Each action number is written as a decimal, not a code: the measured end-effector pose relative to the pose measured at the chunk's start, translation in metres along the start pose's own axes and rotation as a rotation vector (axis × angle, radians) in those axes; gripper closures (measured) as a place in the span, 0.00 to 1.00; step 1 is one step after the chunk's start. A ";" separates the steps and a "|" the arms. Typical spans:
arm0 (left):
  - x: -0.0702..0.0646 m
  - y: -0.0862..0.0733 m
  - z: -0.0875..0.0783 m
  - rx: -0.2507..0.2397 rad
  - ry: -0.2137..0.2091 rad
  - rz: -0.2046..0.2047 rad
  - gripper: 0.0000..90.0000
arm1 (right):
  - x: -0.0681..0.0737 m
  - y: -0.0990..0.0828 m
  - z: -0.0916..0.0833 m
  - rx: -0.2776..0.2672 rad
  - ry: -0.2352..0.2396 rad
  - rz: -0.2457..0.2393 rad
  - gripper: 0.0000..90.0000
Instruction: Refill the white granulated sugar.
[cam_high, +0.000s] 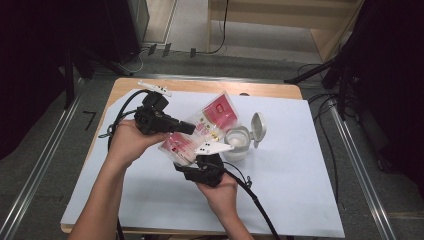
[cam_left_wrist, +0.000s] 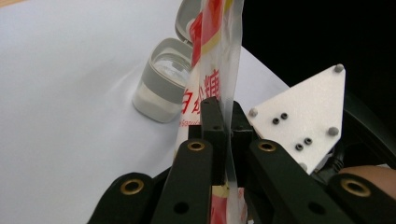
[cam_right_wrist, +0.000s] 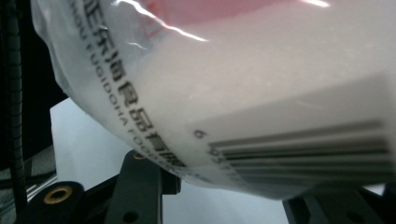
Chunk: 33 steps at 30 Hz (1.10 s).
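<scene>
Both grippers hold a clear plastic bag (cam_high: 212, 120) of white powder with a red label, tilted above the table. My left gripper (cam_high: 191, 128) comes in from the left and is shut on the bag's thin upper edge (cam_left_wrist: 219, 70); its jaws (cam_left_wrist: 226, 128) pinch the film flat. My right gripper (cam_high: 186, 162) grips from below, and the bulging bottom of the bag (cam_right_wrist: 243, 79), with a barcode, fills the space between its jaws (cam_right_wrist: 229, 196). Just right of the bag stands a small clear container (cam_high: 237, 143) with a grey collar and its flip lid (cam_high: 258, 126) open; it also appears as the container (cam_left_wrist: 161, 86).
A white sheet (cam_high: 300, 190) covers most of the wooden table (cam_high: 125, 85). Black cables (cam_high: 260, 205) trail from both grippers toward the front edge and the left. The right gripper's grey plate (cam_left_wrist: 306, 112) sits close beside the left jaws. Stands and cables lie on the floor behind.
</scene>
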<state>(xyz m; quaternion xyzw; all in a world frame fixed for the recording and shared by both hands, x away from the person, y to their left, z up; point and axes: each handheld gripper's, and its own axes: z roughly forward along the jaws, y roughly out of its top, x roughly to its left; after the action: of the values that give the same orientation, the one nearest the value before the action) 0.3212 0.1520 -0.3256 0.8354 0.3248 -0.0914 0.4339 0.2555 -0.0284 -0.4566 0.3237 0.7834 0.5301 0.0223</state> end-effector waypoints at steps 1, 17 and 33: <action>0.000 0.000 0.000 -0.001 0.001 0.004 1.00 | -0.001 0.000 0.000 -0.004 -0.002 0.001 0.68; 0.003 -0.008 -0.003 0.009 -0.014 0.038 1.00 | -0.013 -0.006 -0.005 -0.020 -0.053 0.055 0.67; 0.007 -0.019 -0.019 -0.010 -0.022 0.045 1.00 | -0.018 -0.003 -0.017 -0.059 -0.100 0.073 0.67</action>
<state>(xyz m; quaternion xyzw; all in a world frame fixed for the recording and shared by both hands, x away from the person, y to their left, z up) 0.3124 0.1781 -0.3292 0.8393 0.3015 -0.0893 0.4435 0.2622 -0.0527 -0.4575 0.3775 0.7529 0.5367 0.0516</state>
